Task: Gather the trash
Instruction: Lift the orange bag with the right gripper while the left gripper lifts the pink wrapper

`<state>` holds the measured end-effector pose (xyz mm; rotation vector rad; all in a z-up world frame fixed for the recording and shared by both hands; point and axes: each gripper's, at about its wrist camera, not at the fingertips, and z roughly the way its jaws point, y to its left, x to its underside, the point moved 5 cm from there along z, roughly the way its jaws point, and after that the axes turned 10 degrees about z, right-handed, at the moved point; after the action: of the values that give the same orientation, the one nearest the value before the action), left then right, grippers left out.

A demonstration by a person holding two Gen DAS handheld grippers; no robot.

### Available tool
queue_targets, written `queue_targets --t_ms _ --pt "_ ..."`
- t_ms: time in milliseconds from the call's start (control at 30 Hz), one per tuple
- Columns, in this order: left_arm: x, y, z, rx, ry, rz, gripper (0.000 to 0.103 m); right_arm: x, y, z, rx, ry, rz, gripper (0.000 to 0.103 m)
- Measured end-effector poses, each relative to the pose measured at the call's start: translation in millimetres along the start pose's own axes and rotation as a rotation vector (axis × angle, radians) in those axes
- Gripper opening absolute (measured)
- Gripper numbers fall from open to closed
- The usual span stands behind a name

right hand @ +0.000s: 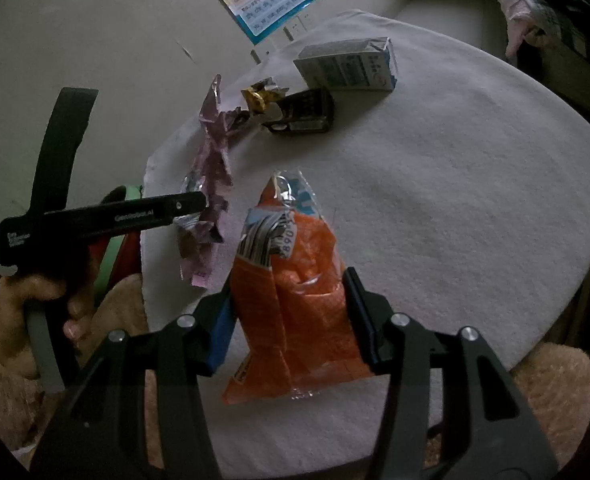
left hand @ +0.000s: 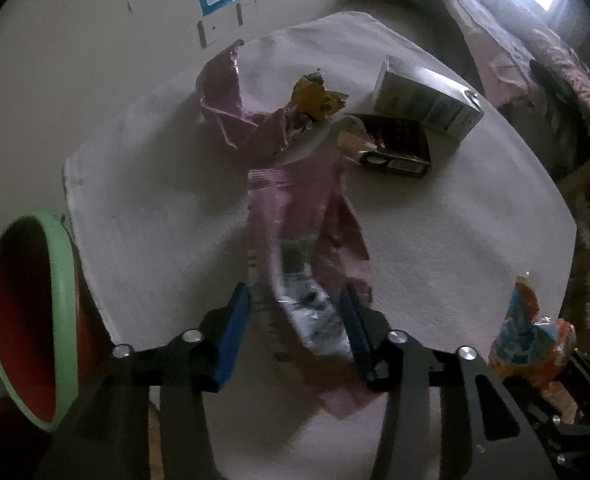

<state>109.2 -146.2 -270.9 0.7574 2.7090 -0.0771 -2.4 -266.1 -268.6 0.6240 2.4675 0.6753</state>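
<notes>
- The step in hand looks like carrying: each gripper has a piece of trash between its jaws, with more trash left on the table (right hand: 475,184).
- The left gripper (left hand: 295,320), low centre of the left wrist view, has a pink wrapper (left hand: 295,216) hanging between its blue pads; the picture is blurred there, so I cannot tell whether the pads press on it.
- The right gripper (right hand: 291,312), low centre of the right wrist view, is clamped narrow on an orange snack bag (right hand: 295,300), both pads against its sides.
- The red bin with a green rim (left hand: 27,312) sits at the lower left of the left wrist view, just beside the table edge.
- Next, I judge, the pink wrapper needs a firm pinch, then a swing left over the bin's mouth before release.
- Left on the table: a second pink wrapper (left hand: 231,96), a yellow wrapper (left hand: 315,96), a dark packet (left hand: 395,144) and a white carton (left hand: 427,96), upper centre.
</notes>
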Motion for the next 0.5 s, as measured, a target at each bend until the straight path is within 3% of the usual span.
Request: queue_targets --t_ms 267,433,500 --pt "9.0 -1.8 10.6 0.021 0.016 -0.04 0.045 -0.8 -0.8 1.3 0.002 0.005 0.003 0.05" --pt "13.0 1.3 9.5 0.011 0.0 -0.055 0.026 -0.6 0.0 2.4 0.01 0.005 -0.005 0.05" --pt "14.3 3.2 6.9 0.012 -0.01 -0.062 0.024 -0.9 0.9 1.0 0.019 -0.004 -0.01 0.05"
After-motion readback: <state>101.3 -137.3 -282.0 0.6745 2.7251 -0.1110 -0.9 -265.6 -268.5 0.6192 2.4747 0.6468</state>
